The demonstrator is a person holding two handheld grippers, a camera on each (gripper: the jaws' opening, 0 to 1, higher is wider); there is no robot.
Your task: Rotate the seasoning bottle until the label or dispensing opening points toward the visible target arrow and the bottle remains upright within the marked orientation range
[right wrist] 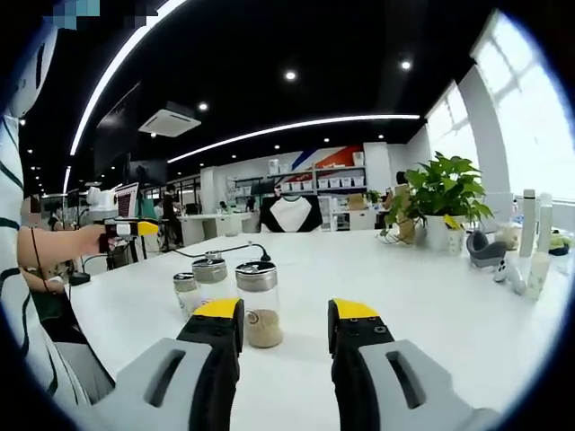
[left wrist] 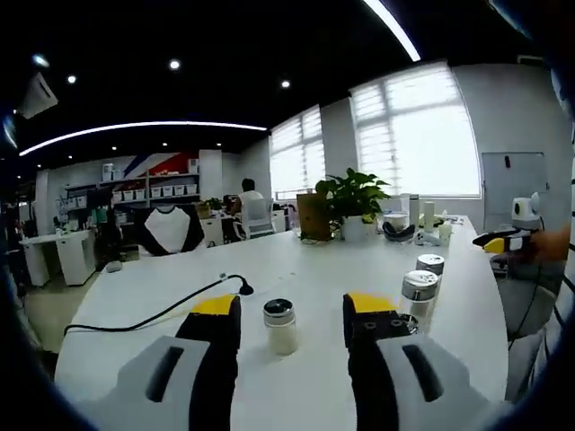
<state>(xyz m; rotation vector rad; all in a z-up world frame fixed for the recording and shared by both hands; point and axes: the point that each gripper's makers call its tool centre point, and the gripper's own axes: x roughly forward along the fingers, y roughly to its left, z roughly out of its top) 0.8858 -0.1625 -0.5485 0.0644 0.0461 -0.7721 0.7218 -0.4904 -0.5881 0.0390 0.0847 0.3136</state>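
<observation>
Near the table edge closest to me, my left gripper, jaws apart, frames a small bottle; next I must close gently. My right gripper is open beside a jar.

Left gripper: two broad jaws, each a pale grey moulded shell with a dark oblong slot, black along the inner edge and capped by a yellow tip. Right gripper: the same build, grey shells with slotted recesses, black inner faces and yellow-topped ends. Beside the white table, at its left edge in the right gripper view, the person's sleeve is white with dark green stripes; a thin dark cord hangs along the forearm.
</observation>
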